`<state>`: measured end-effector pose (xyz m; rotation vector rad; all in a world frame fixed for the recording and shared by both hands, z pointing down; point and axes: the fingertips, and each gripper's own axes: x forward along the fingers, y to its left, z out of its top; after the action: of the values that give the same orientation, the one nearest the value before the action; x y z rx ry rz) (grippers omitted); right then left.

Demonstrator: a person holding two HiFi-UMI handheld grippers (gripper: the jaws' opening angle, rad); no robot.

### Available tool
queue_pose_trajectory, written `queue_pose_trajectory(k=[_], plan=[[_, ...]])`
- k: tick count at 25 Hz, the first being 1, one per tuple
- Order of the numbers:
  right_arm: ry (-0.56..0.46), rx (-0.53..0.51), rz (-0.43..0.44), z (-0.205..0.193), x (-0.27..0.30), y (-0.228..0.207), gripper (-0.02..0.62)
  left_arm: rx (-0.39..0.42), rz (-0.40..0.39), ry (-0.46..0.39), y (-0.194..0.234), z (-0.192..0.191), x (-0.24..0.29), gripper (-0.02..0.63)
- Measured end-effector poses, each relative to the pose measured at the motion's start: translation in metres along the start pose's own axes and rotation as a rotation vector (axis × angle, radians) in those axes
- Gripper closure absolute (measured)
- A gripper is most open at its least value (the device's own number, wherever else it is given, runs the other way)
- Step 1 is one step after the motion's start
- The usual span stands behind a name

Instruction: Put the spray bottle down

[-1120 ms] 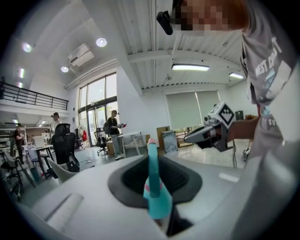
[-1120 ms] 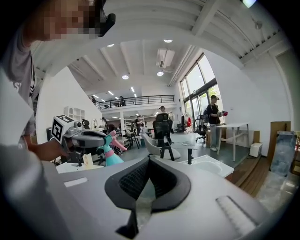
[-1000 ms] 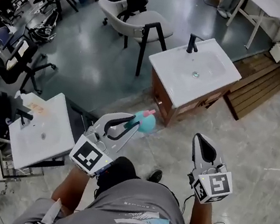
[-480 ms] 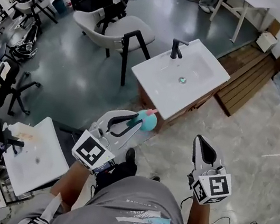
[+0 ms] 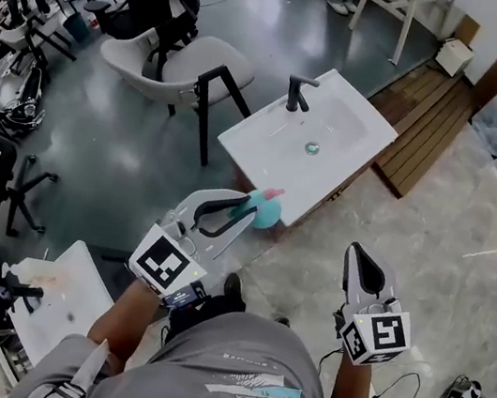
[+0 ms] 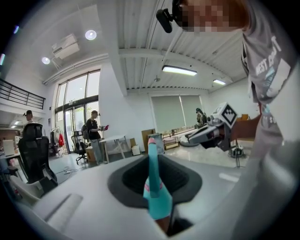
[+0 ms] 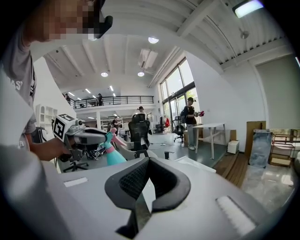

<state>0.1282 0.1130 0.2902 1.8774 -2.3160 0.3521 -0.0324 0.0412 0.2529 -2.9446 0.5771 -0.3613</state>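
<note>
The left gripper point(image 5: 224, 216) is clamping the teal spray bottle point(image 5: 262, 211) at the head view's centre, below the white basin point(image 5: 248, 146). Only the right gripper view is showing the right gripper point(image 7: 149, 161) jaws together, empty.

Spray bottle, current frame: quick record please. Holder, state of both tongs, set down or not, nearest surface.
object: teal spray bottle with pink parts
held by: left tongs, shut on it
bottle status: in the air, not set down
right tongs: tips together, nothing between them
nearest surface: white washbasin top with black faucet; in the head view the bottle overlaps its near edge
</note>
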Motion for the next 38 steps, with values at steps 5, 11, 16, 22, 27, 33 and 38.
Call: queue_pose_trajectory(k=[5,11,16,22,27,33,38], plan=[[-0.008,-0.004,-0.022,0.007,0.012,0.005,0.594,0.005,-0.007,-0.004,0.019,-0.002,-0.005,0.549],[-0.013,-0.014,-0.043,0.014,0.033,0.019,0.594,0.005,-0.012,-0.012,0.048,-0.01,-0.014,0.549],[-0.018,-0.04,-0.084,0.025,0.046,0.032,0.594,0.0,-0.026,-0.045,0.073,-0.014,-0.021,0.549],[0.003,-0.066,-0.071,0.028,0.062,0.049,0.594,-0.003,-0.014,-0.069,0.101,-0.022,-0.018,0.549],[0.02,-0.056,-0.047,0.025,0.088,0.034,0.594,-0.015,0.018,-0.045,0.12,-0.032,-0.003,0.549],[0.021,-0.061,0.065,0.033,0.13,0.02,0.594,-0.028,0.084,0.0,0.139,-0.041,0.022,0.549],[0.035,-0.073,0.115,0.04,0.152,-0.018,0.594,-0.039,0.138,0.047,0.154,-0.05,0.058,0.549]])
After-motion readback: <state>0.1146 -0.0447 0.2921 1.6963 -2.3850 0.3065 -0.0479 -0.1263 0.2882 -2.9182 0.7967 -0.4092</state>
